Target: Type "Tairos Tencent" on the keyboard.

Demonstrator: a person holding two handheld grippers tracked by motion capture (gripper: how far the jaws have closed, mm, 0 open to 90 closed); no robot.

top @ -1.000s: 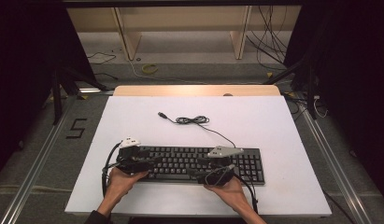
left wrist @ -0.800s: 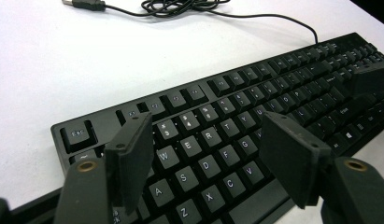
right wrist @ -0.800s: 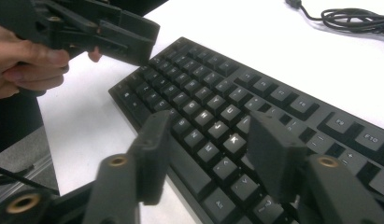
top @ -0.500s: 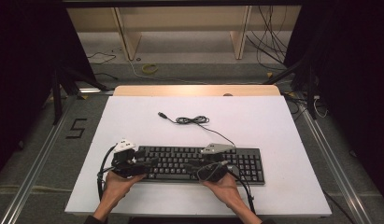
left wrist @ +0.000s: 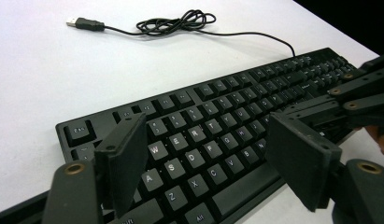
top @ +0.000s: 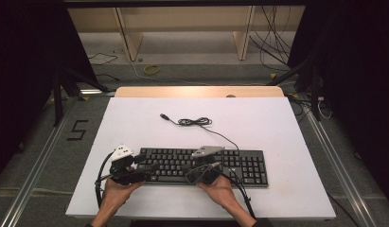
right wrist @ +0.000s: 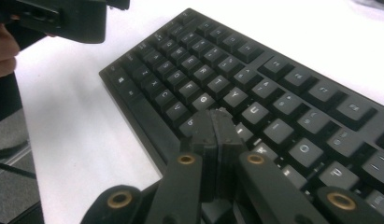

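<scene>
Lying flat near the table's (top: 277, 123) front edge, the black keyboard (top: 239, 165) looked rigid and light. Left gripper (left wrist: 213, 163) fingers stood apart over its left end; right gripper (right wrist: 217, 122) fingers were pressed together above the keys. Best gripped by the frame's ends, avoiding its thin cable (top: 194, 122).

White table (top: 287, 132) on grey floor (top: 50, 156); wooden strip (top: 197, 91) along far edge. Black "5" mark (top: 77, 130) on floor at left. Pale wooden shelf legs (top: 128, 33) beyond, loose cables (top: 272, 28), yellow coil (top: 152, 69). Dark curtains both sides.
</scene>
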